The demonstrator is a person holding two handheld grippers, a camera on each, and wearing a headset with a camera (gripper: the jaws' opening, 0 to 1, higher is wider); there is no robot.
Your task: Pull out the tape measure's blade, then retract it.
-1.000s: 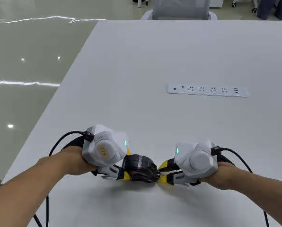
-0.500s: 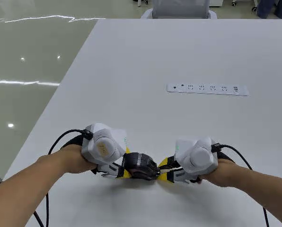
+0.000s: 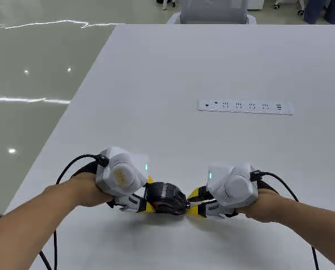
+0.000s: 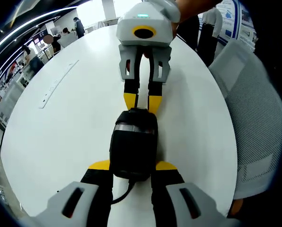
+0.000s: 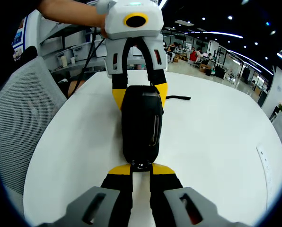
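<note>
Plainly, the tape measure (image 3: pixel 166 198) lies low over the near part of the white tabletop (image 3: pixel 212 67), held between the two grippers. The left gripper (image 4: pixel 134 166) has its yellow-tipped fingers (image 4: pixel 101 165) clamped on the two flat sides of the black case. The right gripper (image 5: pixel 141 169) faces it from the other end, its fingers (image 5: pixel 119 169) drawn nearly together on the small blade tip (image 5: pixel 141 166) at the mouth of the case. Very little blade is out, so the pull looks hardly begun.

The case looks hard, compact and fairly weighty for its size. Its smooth sides and rounded edges could slip under a sideways tug. The broad sides, where the left fingers sit now, seem the soundest place to hold it. The blade is probably thin springy steel: stiff along its length, quick to kink if bent sideways, and it will likely snap back hard under its spring. The tip is the right place to grip it, and a straight pull in line with the mouth seems safest. A thin black strap (image 5: pixel 178 98) trails from the case's back end onto the tabletop and should stay out of the fingers.

I can read no brand or label on the case. A white power strip (image 3: pixel 245 106) lies well apart, farther up the tabletop, and its markings are too small to read.
</note>
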